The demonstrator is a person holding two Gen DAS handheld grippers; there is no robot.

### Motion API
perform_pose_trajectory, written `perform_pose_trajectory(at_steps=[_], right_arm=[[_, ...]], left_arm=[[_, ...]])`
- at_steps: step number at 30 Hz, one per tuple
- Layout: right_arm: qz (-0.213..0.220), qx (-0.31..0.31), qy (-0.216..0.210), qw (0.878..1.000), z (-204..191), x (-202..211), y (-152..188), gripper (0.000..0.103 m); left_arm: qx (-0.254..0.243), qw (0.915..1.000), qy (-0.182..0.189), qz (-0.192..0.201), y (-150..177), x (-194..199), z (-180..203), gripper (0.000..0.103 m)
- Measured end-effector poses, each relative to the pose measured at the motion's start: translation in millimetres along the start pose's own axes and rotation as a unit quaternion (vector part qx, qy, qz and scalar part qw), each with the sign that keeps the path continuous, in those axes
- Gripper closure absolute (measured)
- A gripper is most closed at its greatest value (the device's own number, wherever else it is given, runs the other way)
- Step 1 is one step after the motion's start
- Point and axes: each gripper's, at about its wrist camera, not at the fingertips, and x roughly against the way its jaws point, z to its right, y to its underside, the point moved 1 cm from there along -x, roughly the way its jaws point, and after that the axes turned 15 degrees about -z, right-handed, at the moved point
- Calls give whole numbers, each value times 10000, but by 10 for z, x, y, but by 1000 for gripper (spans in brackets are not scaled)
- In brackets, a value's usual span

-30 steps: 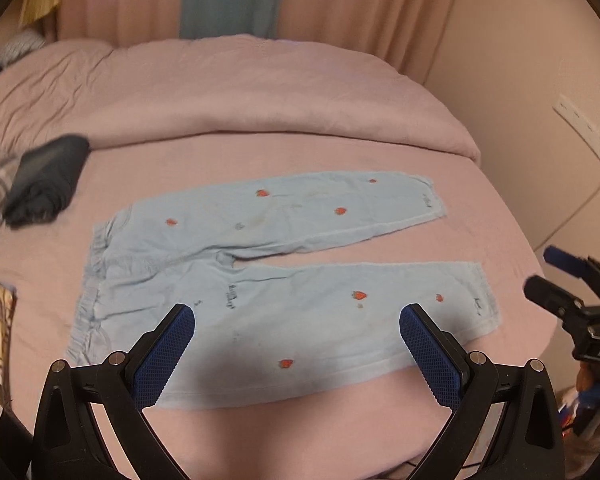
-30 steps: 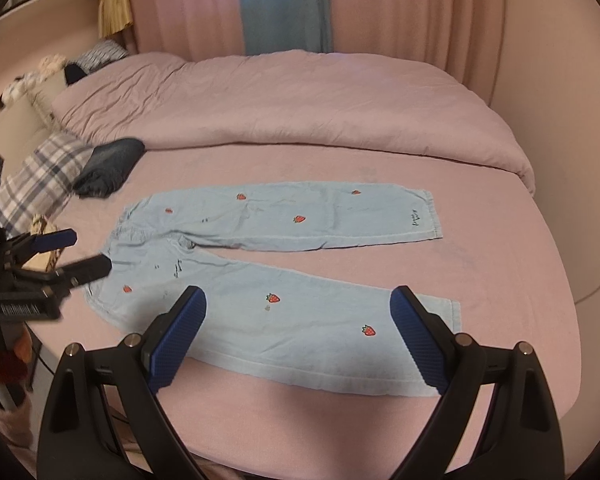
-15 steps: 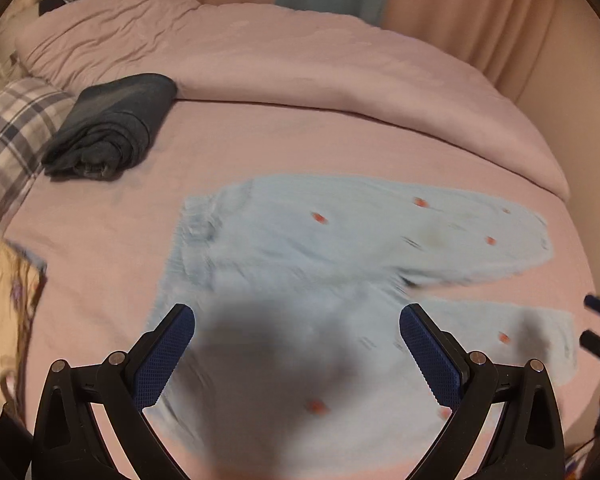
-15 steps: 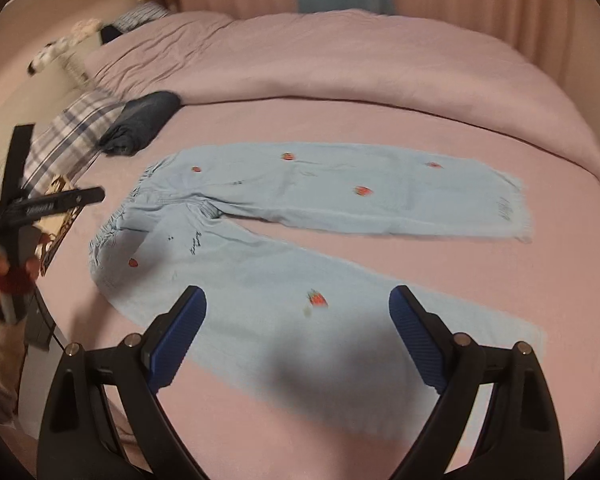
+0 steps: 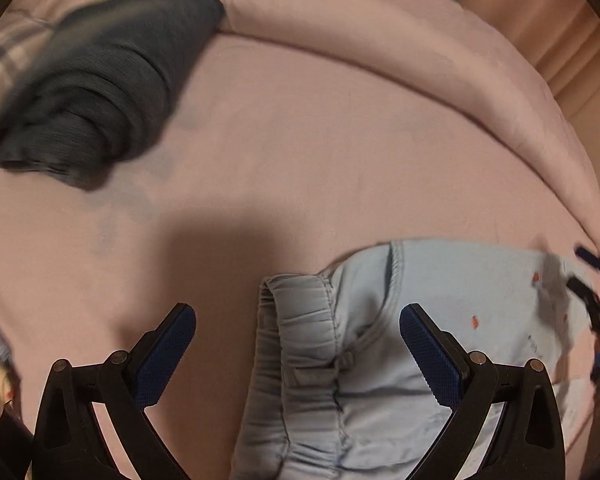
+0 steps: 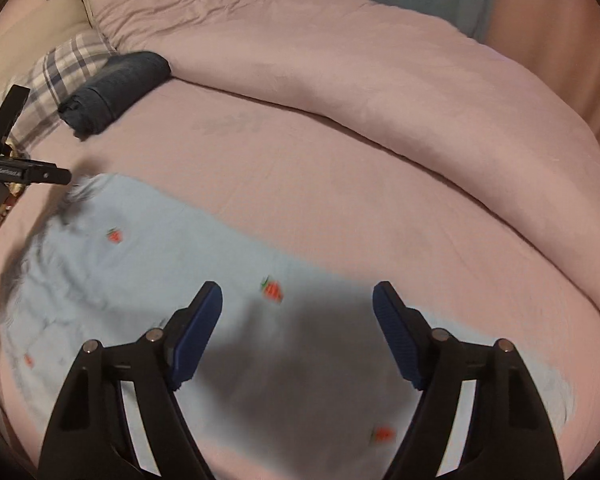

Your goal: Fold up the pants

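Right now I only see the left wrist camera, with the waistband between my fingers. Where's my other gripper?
Observer: The right gripper hangs open over a leg of the pale blue pants.
Operator: Is it pinching the cloth?
Observer: No. A strawberry print shows in the gap between its fingers.
Operator: What's behind the dark folded clothes?
Observer: A plaid pillow lies right behind them.

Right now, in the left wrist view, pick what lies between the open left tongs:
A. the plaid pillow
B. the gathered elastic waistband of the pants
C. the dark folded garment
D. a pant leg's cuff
B: the ruched waistband of the light blue pants sits between the fingers of the open left tongs, with the dark folded garment far off at upper left.
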Motion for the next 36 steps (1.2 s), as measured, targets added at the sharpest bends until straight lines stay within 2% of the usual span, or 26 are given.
perform_pose_trajectory(at_steps=[2,4,6,8,9,10,11,12,13,14,15,16,19,21,23,24,25,26,27,28,29,31,33,36], right_arm=[[-165,183,7,9997,12,-166,-123,26],[-360,364,-67,9987,28,-312,-174,26],[-546,466,-47,9974,47,-471,-219,26],[-899,384,94,9952,113,-699,-251,30],[-1028,320,4,9942,134,-778,-243,29],[-951,268,-69,9951,147,-782,-235,30],[-850,320,-176,9957,141,-741,-222,42],[-827,365,-243,9956,127,-715,-205,58],[-796,436,-239,9956,101,-675,-186,71],[-790,631,-245,9946,30,-618,-158,95],[-805,812,-141,9933,-38,-585,-136,97],[-833,1098,145,9904,-142,-552,-99,98],[-797,1273,404,9878,-229,-444,-81,100],[-516,1116,491,9912,-201,-270,-131,100],[-375,993,520,9930,-172,-184,-171,99],[-444,998,583,9923,-177,-233,-170,98],[-538,1029,719,9906,-216,-308,-139,95],[-707,1139,1001,9859,-302,-474,-116,93],[-679,1194,1173,9835,-370,-544,-113,89],[-493,1217,1338,9823,-342,-475,-28,88],[-412,1194,1433,9816,-356,-431,5,89],[-496,951,1293,9858,-286,-308,25,85],[-551,673,1189,9891,-195,-135,75,82],[-203,146,1073,9939,-21,268,253,80]], left_arm=[[-119,9999,-8,-98,15,-76,2,4],[-188,9997,42,-166,50,-149,-3,13],[-248,9996,36,-113,66,-188,-6,13],[-302,9995,-27,-15,87,-177,28,18],[-342,9993,-111,41,106,-172,56,27],[-371,9991,-190,65,89,-181,62,34],[-411,9988,-230,110,103,-171,97,39],[-442,9987,-209,141,120,-158,121,54],[-473,9986,-164,196,138,-134,149,58],[-483,9982,-251,259,163,-111,186,60],[-537,9974,-316,356,199,-81,231,64],[-558,9969,-354,418,213,-64,264,66],[-433,9965,-325,644,237,44,271,67],[-440,9954,-205,828,259,118,206,67],[-454,9952,-377,776,189,28,139,64],[-427,9954,-547,662,176,-78,150,58],[-388,9949,-716,592,163,-167,159,47],[-331,9934,-923,603,153,-218,177,40],[-254,9910,-1152,639,118,-182,177,30],[-195,9899,-1248,638,119,-163,179,25],[-135,9901,-1262,607,131,-127,169,25],[-84,9901,-1239,652,201,24,143,25],[-174,9859,-1405,891,316,208,201,25],[-501,9761,-1687,1272,561,415,412,25]])
